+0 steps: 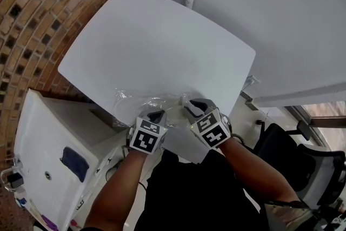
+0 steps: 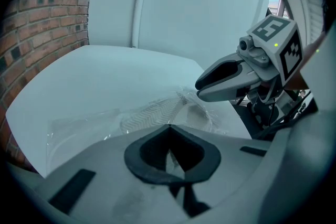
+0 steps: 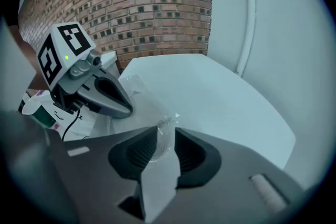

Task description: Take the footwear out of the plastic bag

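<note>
Head view, lower centre: the clear plastic bag lies at the white tabletop's near edge, with pale, chevron-soled footwear inside. The left hand-held gripper is closed, pinching the bag's film. The right hand-held gripper has its jaws apart, with film loose between them.

White table bears a clear plastic bag.
</note>
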The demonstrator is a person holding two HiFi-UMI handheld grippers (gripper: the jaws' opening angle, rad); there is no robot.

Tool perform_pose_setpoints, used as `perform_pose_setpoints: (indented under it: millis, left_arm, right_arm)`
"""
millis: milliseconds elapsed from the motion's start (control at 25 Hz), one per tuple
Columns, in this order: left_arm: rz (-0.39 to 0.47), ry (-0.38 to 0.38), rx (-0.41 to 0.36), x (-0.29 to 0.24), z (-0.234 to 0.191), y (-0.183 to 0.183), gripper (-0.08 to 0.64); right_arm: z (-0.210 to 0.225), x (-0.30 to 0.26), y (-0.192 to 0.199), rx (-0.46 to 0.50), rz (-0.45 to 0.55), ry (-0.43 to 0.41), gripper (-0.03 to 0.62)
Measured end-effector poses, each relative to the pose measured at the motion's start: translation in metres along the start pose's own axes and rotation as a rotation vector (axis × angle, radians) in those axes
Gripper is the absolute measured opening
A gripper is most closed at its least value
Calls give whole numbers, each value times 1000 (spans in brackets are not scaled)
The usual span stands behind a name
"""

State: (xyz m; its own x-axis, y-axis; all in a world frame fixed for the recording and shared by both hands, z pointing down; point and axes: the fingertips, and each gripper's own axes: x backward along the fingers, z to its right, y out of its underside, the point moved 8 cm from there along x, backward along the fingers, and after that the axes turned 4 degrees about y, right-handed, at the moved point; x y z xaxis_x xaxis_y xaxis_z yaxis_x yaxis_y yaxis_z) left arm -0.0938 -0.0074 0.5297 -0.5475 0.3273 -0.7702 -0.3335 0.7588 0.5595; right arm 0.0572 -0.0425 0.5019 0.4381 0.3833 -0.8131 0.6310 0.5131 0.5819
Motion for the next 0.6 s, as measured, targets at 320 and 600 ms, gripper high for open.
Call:
perform_pose_setpoints:
  millis: [320,600]
  left_arm:
    - [5,-5,5,-1,2,0,6]
    - [25,-7,14,-1,1,-1,6]
  right_arm:
    - [-14,-21,1,61,-81,-9,91]
    - [-8,-19,2,48,-86,20,0]
